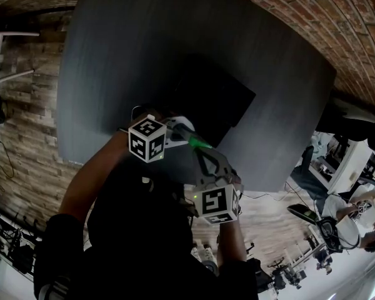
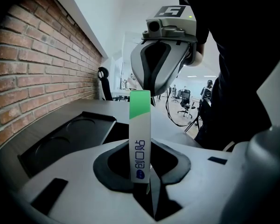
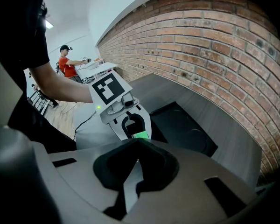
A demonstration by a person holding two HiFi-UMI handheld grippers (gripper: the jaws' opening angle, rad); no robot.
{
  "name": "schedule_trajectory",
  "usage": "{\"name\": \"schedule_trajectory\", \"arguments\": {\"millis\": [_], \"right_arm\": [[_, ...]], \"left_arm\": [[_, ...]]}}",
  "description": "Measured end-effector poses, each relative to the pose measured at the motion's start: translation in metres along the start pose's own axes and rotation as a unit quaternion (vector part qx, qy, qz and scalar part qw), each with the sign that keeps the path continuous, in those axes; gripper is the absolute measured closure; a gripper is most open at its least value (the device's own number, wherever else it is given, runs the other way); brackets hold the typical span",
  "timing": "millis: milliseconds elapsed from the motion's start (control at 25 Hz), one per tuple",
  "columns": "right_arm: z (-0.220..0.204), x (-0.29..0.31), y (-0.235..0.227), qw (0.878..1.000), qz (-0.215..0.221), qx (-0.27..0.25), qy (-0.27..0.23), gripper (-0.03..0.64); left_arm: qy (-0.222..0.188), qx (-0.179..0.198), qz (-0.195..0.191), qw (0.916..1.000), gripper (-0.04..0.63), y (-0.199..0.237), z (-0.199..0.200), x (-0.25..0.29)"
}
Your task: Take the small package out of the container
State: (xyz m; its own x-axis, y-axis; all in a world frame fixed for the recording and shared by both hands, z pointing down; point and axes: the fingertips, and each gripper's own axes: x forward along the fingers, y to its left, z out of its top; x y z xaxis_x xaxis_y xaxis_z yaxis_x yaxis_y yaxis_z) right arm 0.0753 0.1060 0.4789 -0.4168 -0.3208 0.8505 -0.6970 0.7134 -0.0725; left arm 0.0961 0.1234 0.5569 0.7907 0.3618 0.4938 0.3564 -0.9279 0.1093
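The small package (image 2: pixel 140 139) is a flat white strip with blue print and a green far end. It stands between the jaws of my left gripper (image 2: pixel 141 181), whose pads close in on its near end. My right gripper (image 2: pixel 159 69) faces the left one and meets the package's green end (image 3: pixel 140 135) right at the tip of its nearly closed jaws (image 3: pixel 138 143). In the head view the package (image 1: pixel 197 144) bridges both grippers above the table's near edge. The black container (image 1: pixel 219 99) lies open on the table behind them, and I cannot see its inside.
The dark grey table (image 1: pixel 112 55) stands against a brick wall (image 3: pixel 214 36). Its near edge (image 1: pixel 262 180) drops to a wooden floor with cables. Office chairs (image 2: pixel 184 99) and a person in red (image 3: pixel 67 64) are far off.
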Motion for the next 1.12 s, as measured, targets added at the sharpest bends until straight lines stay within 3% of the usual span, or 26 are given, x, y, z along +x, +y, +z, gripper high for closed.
{"name": "schedule_trajectory", "arguments": {"millis": [840,1120], "right_arm": [[0.007,-0.023,0.006,1.0,-0.01,-0.006,-0.017,0.591],[0.025,-0.039,0.012,0.999,-0.014,0.0,-0.044,0.591]], "left_arm": [[-0.004,-0.001,0.008,1.0,0.488,-0.012,0.013,-0.013],[-0.006,-0.002,0.018,0.9998,0.488,-0.018,0.018,-0.024]]}}
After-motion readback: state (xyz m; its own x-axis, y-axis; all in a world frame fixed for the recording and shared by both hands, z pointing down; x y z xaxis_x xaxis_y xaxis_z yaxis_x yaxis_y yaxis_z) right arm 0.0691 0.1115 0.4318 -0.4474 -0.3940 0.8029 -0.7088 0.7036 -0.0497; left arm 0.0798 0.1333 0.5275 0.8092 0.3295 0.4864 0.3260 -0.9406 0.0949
